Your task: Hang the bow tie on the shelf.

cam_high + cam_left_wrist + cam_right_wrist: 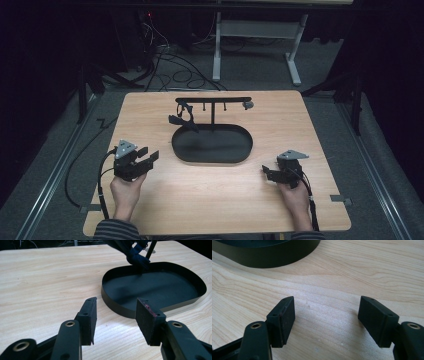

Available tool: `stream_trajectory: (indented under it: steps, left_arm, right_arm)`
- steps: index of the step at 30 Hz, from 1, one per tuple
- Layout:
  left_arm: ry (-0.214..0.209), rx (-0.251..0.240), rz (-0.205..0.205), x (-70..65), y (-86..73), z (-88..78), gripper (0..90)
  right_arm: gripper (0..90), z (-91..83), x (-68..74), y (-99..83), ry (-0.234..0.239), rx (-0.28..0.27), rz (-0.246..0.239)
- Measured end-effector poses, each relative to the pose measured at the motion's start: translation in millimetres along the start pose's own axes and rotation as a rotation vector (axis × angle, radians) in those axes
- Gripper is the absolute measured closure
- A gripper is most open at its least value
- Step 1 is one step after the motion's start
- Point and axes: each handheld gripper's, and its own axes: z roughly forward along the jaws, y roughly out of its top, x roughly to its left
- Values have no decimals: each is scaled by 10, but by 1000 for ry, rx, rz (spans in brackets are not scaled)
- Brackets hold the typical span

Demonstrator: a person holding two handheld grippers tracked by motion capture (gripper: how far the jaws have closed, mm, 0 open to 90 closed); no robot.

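1. Left gripper jaws wide, empty, aimed at black oval tray, likely ready to approach.
2. Right gripper jaws wide, empty, low over table.
3. Dark strap item hangs on hanger stand, left end, over tray.

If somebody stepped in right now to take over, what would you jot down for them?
Left gripper: open, holding nothing, low over the table just left of the black tray.
Right gripper: open, holding nothing, low over the table right of the tray.
Things: the tray has nothing lying in it. A T-shaped stand rises at its back edge; a dark strap-like item hangs from the bar's left end, a small grey piece at its right end.
Done: nothing visibly moved.
Left: likely everything, starting with the hanging item.
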Motion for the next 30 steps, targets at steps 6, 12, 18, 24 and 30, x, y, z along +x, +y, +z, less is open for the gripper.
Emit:
stream_trajectory:
  steps: [6, 12, 18, 24, 30]
  left_arm:
    - [-1, 16, -18, 8, -94, 21, 522]
    - [-4, 33, -35, 21, -187, 46, 522]
    - [1, 33, -43, 21, -267, 63, 523]
    - [0, 49, -51, 18, -344, 113, 523]
    - [4, 76, -54, 15, -424, 171, 521]
  right_arm:
    - [312, 0, 1, 0, -1, 0, 0]
    - [313, 0, 2, 0, -1, 0, 1]
    - [313, 0, 2, 0, -1, 0, 0]
    - [313, 0, 2, 0, -1, 0, 0]
    - [313, 0, 3, 1, -1, 0, 0]
